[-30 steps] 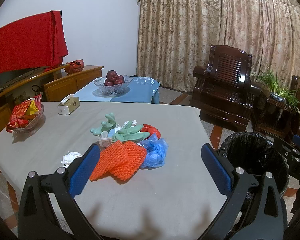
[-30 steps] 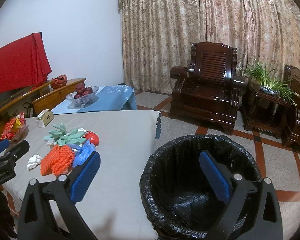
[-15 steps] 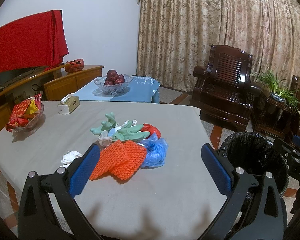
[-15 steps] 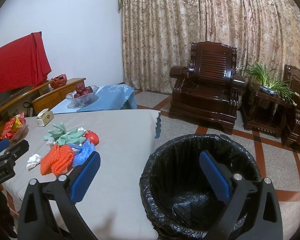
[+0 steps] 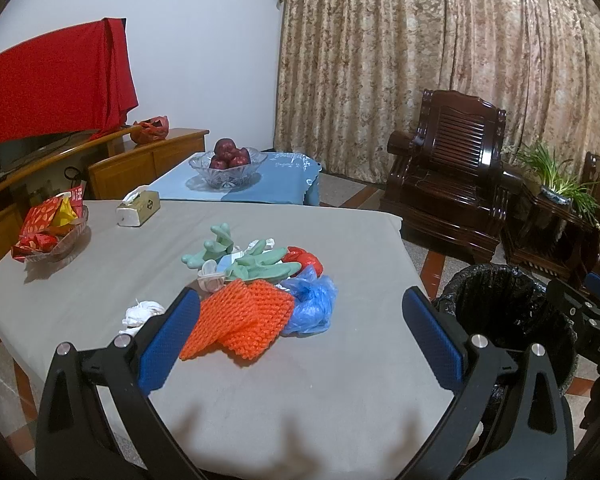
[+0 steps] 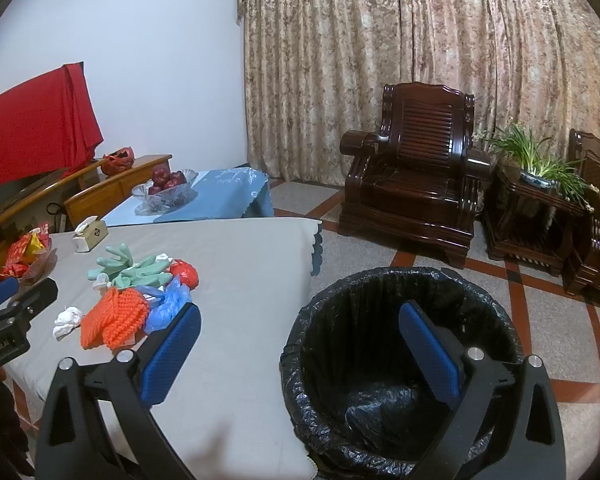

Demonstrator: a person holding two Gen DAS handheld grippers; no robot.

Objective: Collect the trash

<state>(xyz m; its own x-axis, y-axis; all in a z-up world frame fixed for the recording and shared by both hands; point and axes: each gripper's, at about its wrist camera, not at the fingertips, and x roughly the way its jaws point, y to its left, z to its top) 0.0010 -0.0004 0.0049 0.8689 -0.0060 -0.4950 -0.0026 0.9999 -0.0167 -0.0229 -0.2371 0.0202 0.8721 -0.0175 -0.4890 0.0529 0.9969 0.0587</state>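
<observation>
A pile of trash lies on the grey table (image 5: 320,380): orange foam netting (image 5: 240,318), a blue plastic bag (image 5: 310,306), green rubber gloves (image 5: 256,266), a red wrapper (image 5: 304,258) and a crumpled white tissue (image 5: 140,312). The pile also shows in the right wrist view, with the netting (image 6: 114,316) at the left. My left gripper (image 5: 300,336) is open and empty, just short of the netting. My right gripper (image 6: 300,340) is open and empty, above the near rim of the black-lined trash bin (image 6: 400,360). The bin (image 5: 504,308) stands on the floor right of the table.
A tissue box (image 5: 138,210) and a dish of red snack packets (image 5: 52,228) sit at the table's far left. A glass bowl of apples (image 5: 228,164) stands on a blue-clothed table behind. Dark wooden armchairs (image 6: 412,184) and a potted plant (image 6: 536,160) stand along the curtain.
Nothing has visibly changed beyond a very slight drift of both views; both grippers stay open and empty.
</observation>
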